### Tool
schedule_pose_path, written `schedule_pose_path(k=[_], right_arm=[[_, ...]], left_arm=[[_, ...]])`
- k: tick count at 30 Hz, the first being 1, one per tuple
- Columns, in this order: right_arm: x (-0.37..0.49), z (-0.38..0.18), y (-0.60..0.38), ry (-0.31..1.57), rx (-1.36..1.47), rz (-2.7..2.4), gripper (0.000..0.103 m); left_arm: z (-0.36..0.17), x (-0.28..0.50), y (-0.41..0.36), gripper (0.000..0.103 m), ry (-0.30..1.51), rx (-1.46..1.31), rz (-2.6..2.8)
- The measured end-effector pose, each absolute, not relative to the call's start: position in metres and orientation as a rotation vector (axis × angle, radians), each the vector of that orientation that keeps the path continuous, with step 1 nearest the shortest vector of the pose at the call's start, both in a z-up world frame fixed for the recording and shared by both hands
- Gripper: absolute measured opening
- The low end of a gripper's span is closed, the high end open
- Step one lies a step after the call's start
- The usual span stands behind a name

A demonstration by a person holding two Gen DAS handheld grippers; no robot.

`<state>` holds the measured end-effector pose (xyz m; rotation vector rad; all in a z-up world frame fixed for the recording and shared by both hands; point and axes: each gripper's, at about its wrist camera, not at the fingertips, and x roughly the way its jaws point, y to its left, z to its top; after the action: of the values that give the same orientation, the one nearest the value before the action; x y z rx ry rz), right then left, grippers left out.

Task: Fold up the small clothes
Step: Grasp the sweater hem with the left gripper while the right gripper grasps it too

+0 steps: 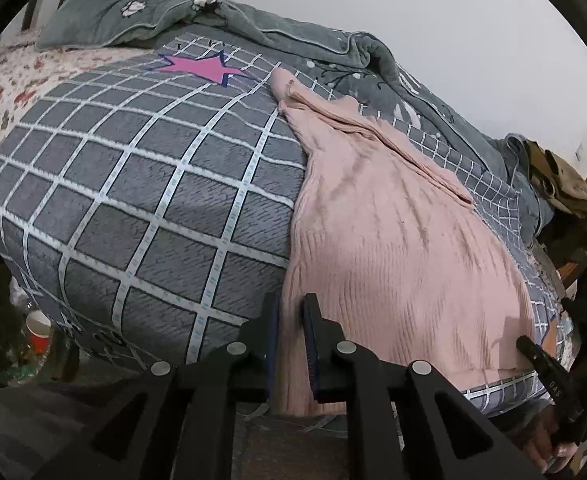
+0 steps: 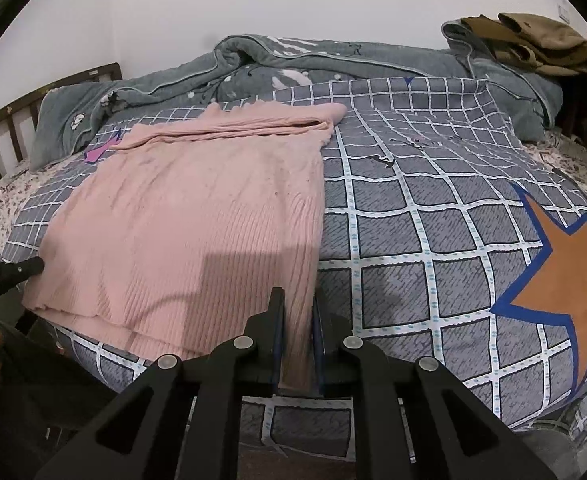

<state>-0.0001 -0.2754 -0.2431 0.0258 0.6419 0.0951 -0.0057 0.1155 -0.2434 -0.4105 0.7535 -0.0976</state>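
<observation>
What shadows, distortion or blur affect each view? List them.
Left wrist view: fisheye bows the grid on the checked bedcover, dark vignette at corners, soft shadow on the pink sweater near its right corner. Right wrist view: broad blocky shadow across the sweater's near half; little blur.

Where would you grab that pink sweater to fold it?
By the near hem corners, coming from the bed's near edge. The sweater lies flat with its hem toward the grippers and its sleeve folded across the far end. The left gripper and right gripper each pinch a near corner, so lifting both would likely carry the hem evenly.
</observation>
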Motion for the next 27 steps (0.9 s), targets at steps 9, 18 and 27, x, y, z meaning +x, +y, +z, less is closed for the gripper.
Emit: schedule_pose_path(k=[9, 18, 27], right_arm=[[0.002, -0.246, -0.278, 0.677, 0.046, 0.120, 0.011], [0.001, -0.252, -0.272, 0.723, 0.035, 0.162, 0.024], [0.000, -0.255, -0.266, 0.740, 0.026, 0.170, 0.014]], left_arm=[[-0.244, -0.007, 0.117, 0.018, 0.788, -0.431, -0.162], [-0.241, -0.019, 0.105, 0.040, 0.772, -0.395, -0.205], [-0.244, -0.019, 0.103, 0.017, 0.784, -0.392, -0.173]])
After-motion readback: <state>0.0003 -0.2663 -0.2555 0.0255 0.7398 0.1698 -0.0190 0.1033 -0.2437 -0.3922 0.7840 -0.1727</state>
